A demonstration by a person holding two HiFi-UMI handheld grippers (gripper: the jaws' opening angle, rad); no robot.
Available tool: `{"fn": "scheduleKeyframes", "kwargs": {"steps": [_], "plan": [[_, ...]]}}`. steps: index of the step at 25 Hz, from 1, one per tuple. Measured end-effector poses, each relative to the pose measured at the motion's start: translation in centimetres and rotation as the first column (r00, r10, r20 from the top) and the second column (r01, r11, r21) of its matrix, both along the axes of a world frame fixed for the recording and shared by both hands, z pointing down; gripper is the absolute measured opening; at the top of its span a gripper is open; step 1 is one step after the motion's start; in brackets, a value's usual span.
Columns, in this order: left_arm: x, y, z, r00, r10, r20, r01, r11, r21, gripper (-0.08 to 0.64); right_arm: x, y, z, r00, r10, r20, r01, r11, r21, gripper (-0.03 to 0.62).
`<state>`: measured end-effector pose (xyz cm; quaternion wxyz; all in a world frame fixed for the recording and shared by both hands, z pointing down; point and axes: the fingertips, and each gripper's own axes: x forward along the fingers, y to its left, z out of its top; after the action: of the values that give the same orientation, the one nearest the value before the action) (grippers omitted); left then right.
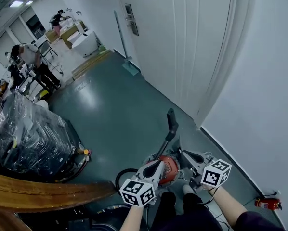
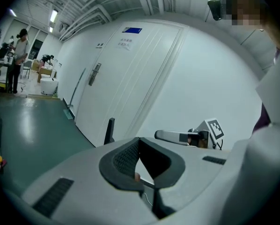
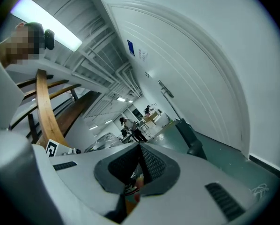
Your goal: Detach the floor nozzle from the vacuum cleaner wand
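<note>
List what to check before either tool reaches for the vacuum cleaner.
1. Left tool open for a grasp: not ok, shut and empty.
2. Right tool open: not ok, shut and empty.
3. Vacuum cleaner in front: ok, its orange body sits on the floor just beyond both tools.
4. Floor nozzle joint found: cannot tell; only a black upright part rises behind the body.
5. Bystanders clear: ok, people stand far down the hall.

Cool fluorescent light from ceiling strips (image 3: 51, 29) fills the hall evenly; a pale sheen lies on the green floor (image 1: 93, 97). Both gripper views bow hard at black, vignetted corners, and the left gripper (image 2: 140, 146) sits soft in the foreground.
</note>
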<state>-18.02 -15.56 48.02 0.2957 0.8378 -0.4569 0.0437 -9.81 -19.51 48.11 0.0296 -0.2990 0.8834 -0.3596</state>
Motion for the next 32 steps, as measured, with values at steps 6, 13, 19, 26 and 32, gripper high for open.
{"fn": "scheduleKeyframes", "kwargs": {"steps": [6, 13, 19, 26, 32], "plan": [[-0.9, -0.1, 1.1, 0.999, 0.028, -0.019, -0.029, 0.999, -0.028, 0.005, -0.1, 0.1, 1.3, 0.999, 0.049, -0.021, -0.05, 0.998, -0.032, 0.017], [-1.6, -1.6, 3.5, 1.0, 0.008, -0.03, -0.01, 0.998, -0.055, 0.005, -0.9, -1.7, 3.0, 0.998, 0.033, -0.051, -0.035, 0.999, -0.04, 0.017], [-2.0, -3.9, 7.9, 1.0, 0.002, -0.03, -0.004, 0.997, -0.073, 0.005, -1.8, -4.4, 7.2, 0.999, 0.035, -0.041, -0.038, 0.997, -0.061, 0.017], [-3.4, -6.6, 12.1, 1.0, -0.004, -0.013, 0.004, 0.998, -0.057, 0.005, -1.7, -7.4, 11.6, 0.995, 0.071, -0.064, -0.075, 0.995, -0.065, 0.017], [-3.3, -7.7, 16.6, 0.995, 0.058, 0.08, -0.055, 0.998, -0.039, 0.006, -1.5, -8.8, 16.2, 0.99, 0.061, -0.126, -0.076, 0.99, -0.116, 0.021]]}}
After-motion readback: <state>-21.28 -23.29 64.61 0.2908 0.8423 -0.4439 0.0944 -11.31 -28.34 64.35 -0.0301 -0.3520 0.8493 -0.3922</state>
